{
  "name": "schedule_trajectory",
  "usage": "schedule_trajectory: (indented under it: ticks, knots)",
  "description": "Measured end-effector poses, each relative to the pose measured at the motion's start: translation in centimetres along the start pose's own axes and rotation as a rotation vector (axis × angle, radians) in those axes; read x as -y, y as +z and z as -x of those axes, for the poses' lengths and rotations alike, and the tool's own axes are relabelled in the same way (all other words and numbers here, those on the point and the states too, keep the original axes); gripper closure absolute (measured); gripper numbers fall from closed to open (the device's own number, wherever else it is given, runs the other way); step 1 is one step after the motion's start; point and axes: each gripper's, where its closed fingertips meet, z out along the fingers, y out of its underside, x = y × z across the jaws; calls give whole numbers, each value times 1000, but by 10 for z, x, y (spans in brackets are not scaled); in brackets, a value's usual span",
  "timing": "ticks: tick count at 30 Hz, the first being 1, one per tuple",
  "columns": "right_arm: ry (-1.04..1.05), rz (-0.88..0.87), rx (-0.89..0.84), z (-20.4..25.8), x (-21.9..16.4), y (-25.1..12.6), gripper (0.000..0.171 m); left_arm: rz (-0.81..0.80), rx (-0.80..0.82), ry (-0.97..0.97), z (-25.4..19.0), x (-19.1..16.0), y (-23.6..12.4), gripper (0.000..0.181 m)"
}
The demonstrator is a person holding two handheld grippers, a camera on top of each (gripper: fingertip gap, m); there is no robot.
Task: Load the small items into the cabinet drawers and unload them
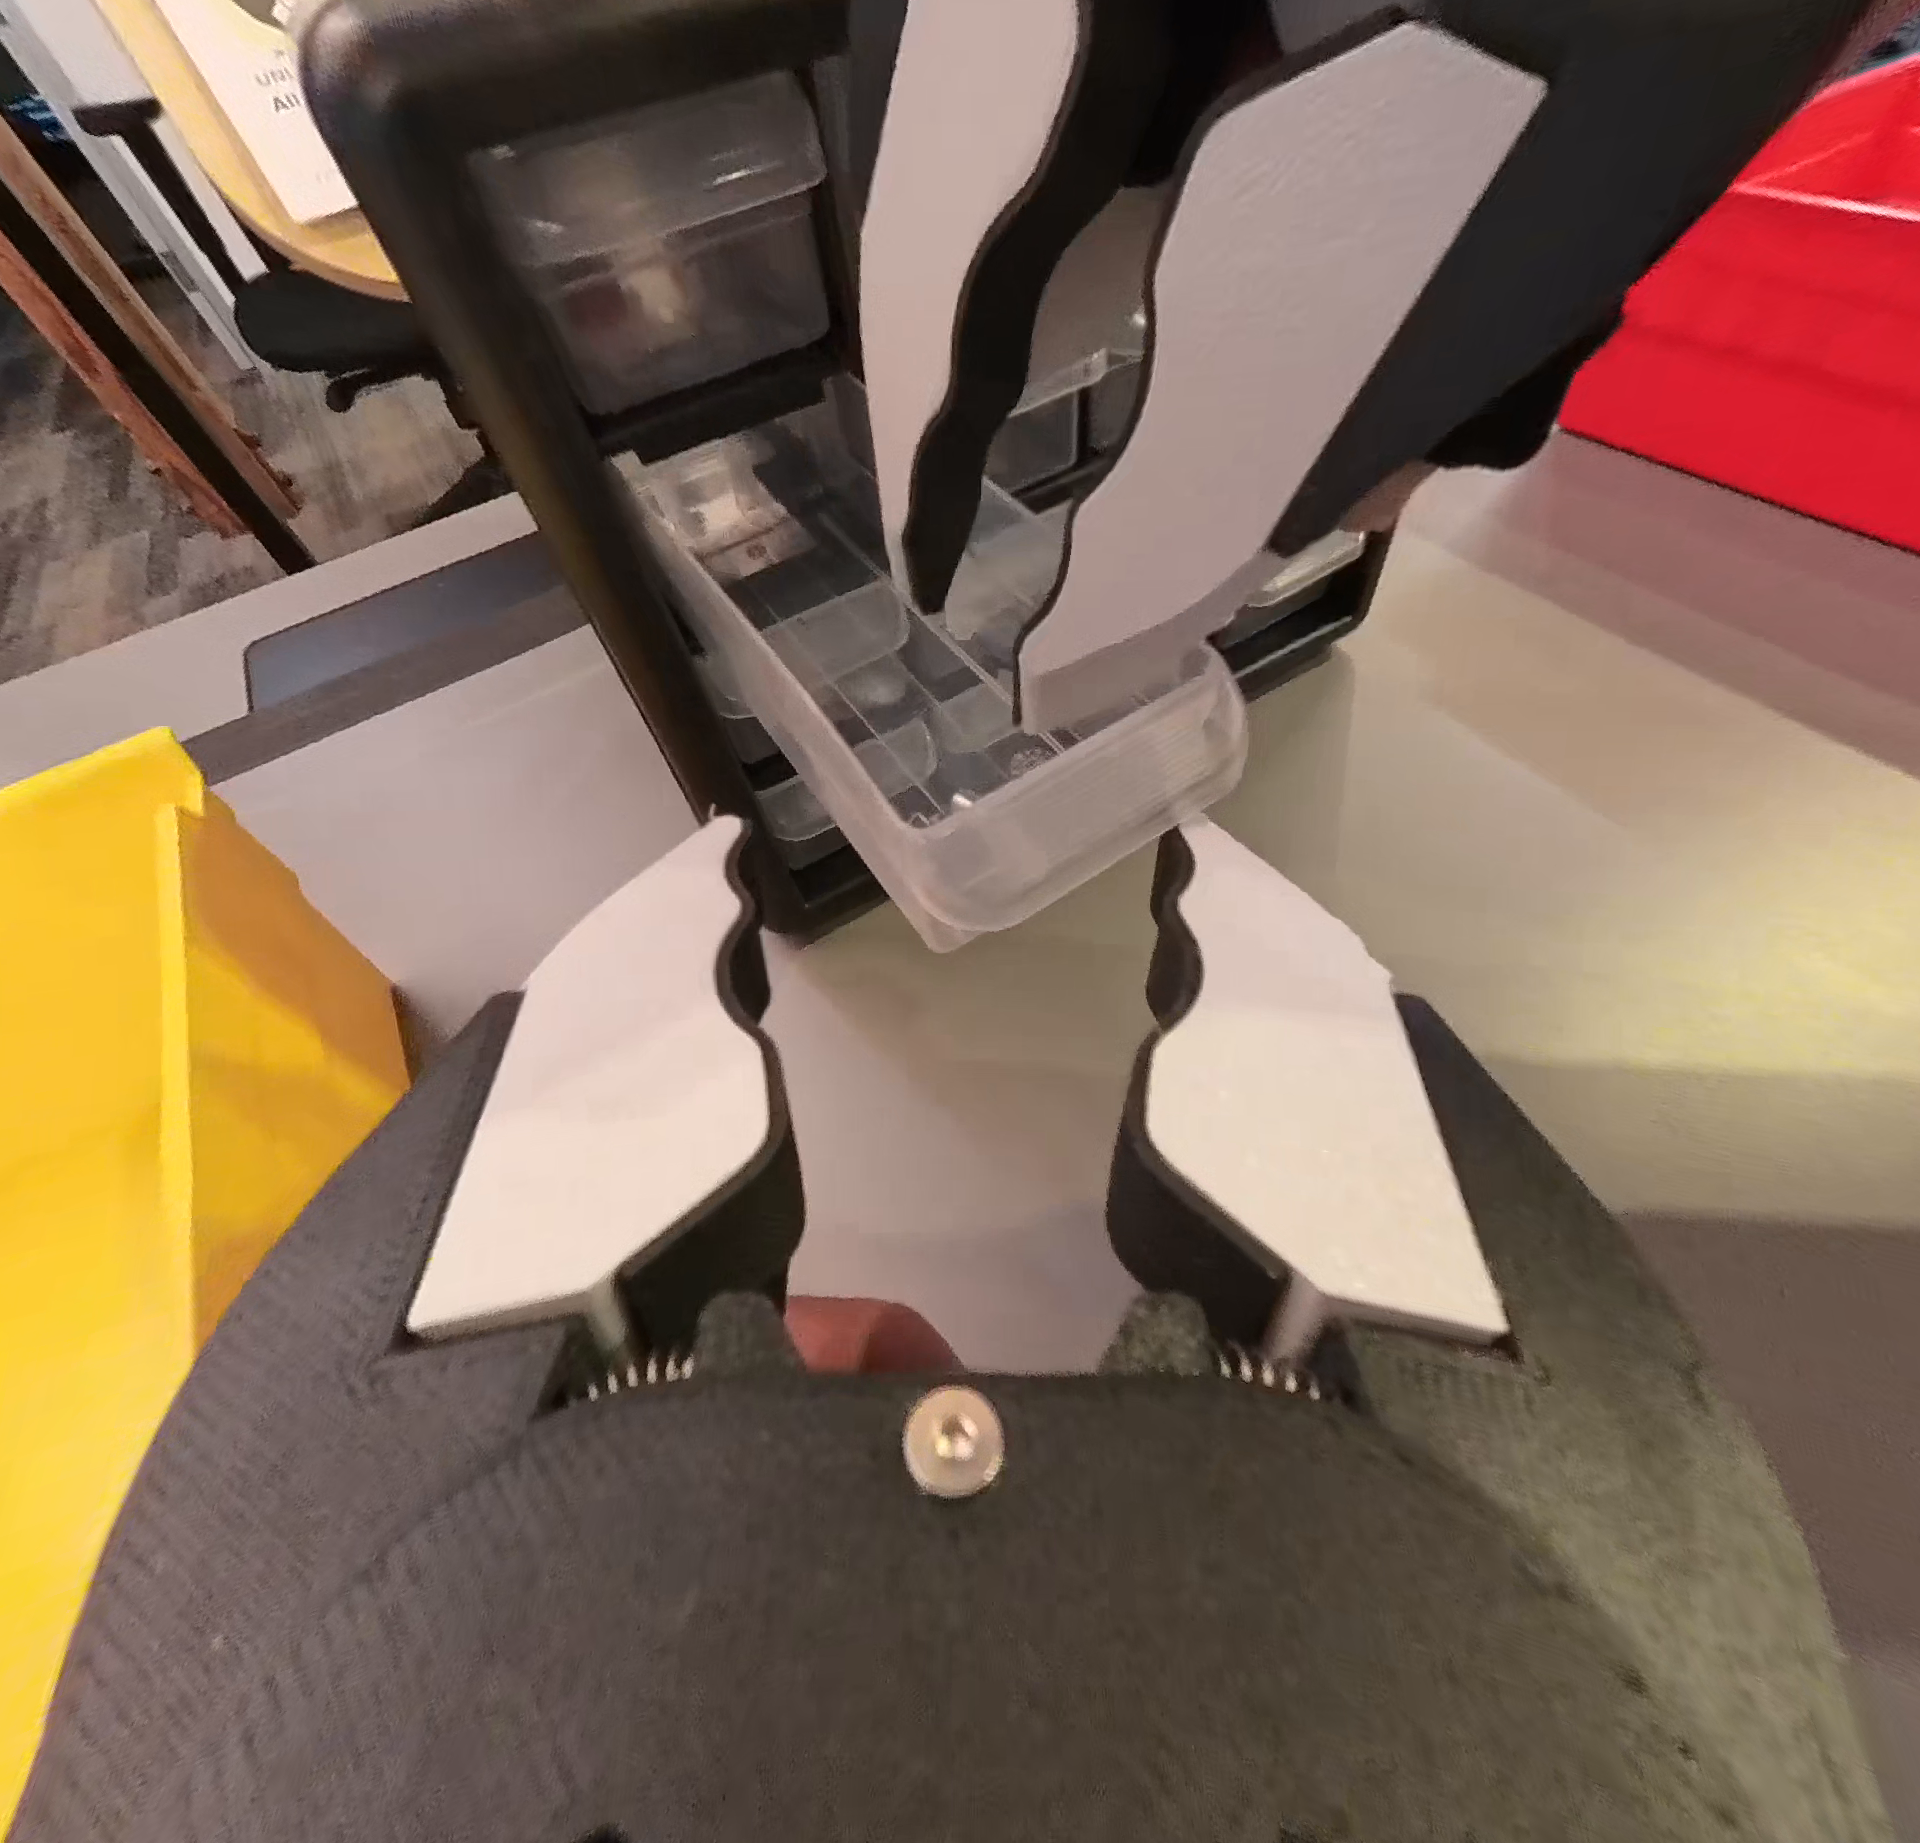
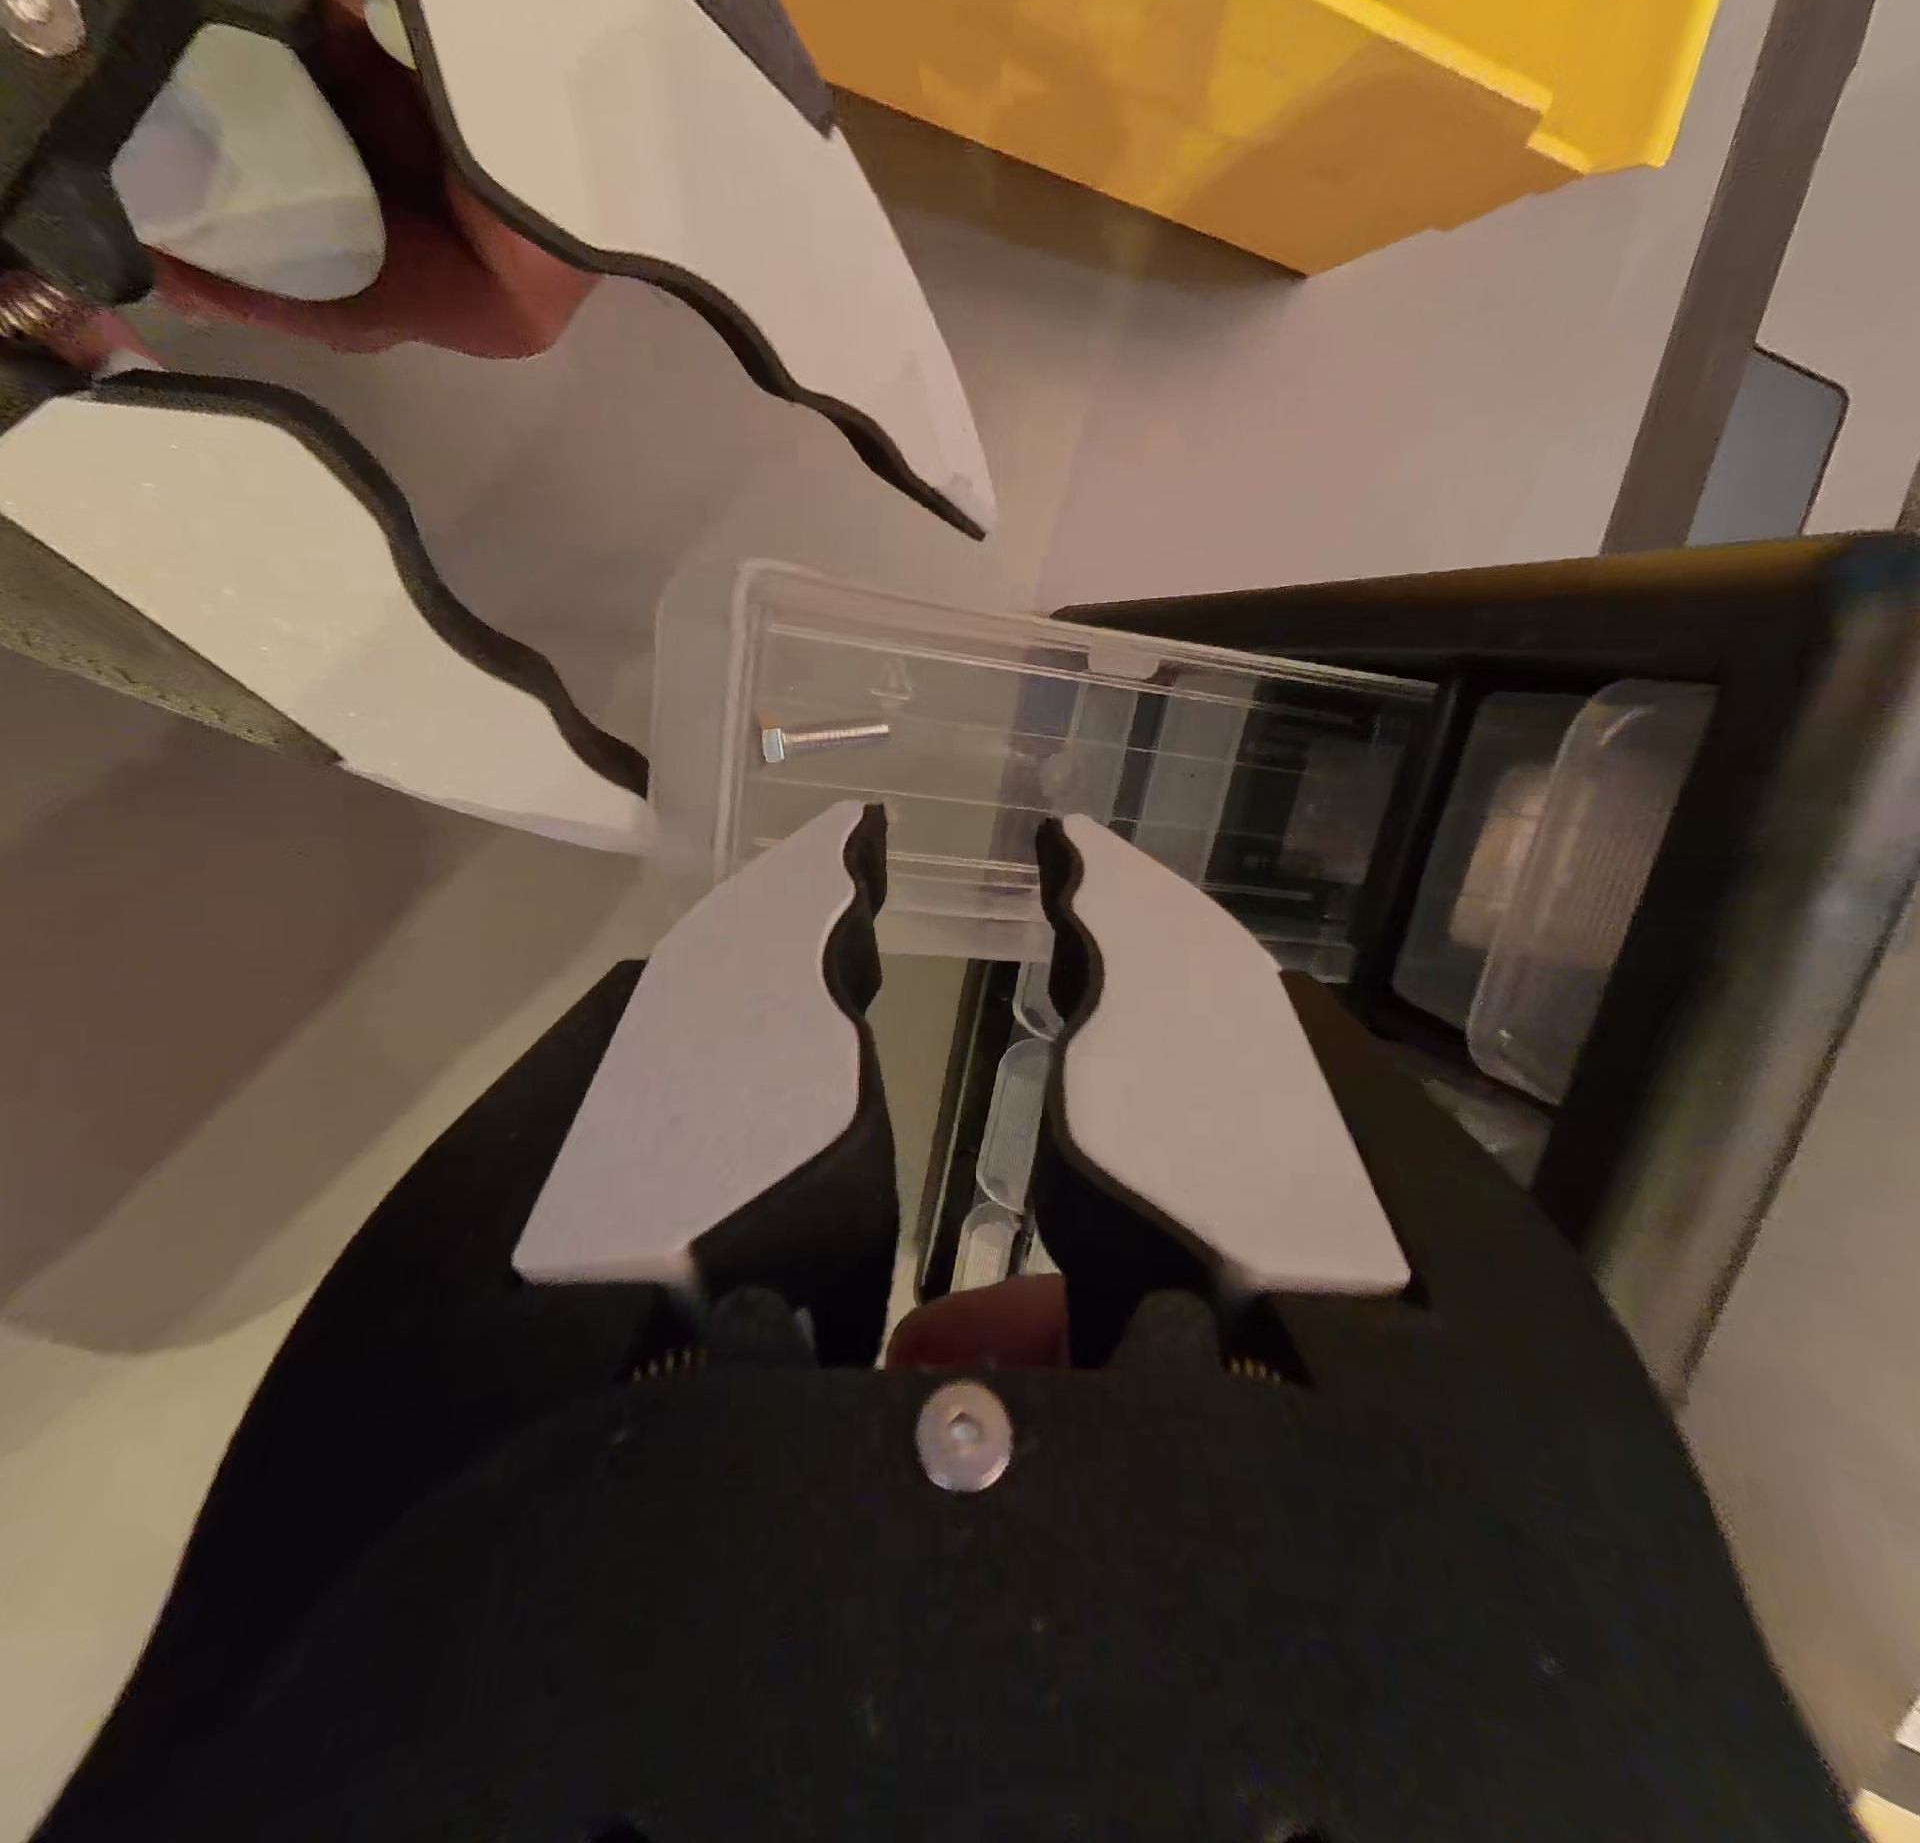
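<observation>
Now right gripper (image 2: 961, 822) hovers spread above the pulled-out drawer (image 2: 935, 744); left gripper (image 1: 951, 848) spread, empty.
Bolt (image 2: 824, 739) lies beyond the left fingertip (tiny, round): pinch may slip, roll it away.

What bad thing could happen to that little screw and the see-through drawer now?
The clear drawer sticks far out of the black cabinet, so a push from the right gripper might tip it out. The small bolt lies loose near the drawer's front and could roll away from open fingers.

Yellow bin (image 1: 156, 1066) cut by left edge, cabinet (image 1: 436, 235) right half hidden (behind hand-held gripper (image 1: 982, 650)), closed drawers' contents blurred
</observation>
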Motion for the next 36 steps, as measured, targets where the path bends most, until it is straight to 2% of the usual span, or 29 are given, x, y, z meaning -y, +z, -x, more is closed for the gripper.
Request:
schedule_trajectory:
  ticks: [12,29,36]
  knots:
    - [81,-63,40,7,3,4,143,26,-27,-3,-3,-10,-6,109]
    - [97,-35,-13,0,-3,15,147,62,-35,8,-6,-21,-5,111]
    - [139,-121,-2,-2,8,3,145,69,-25,-11,-2,-25,-3,113]
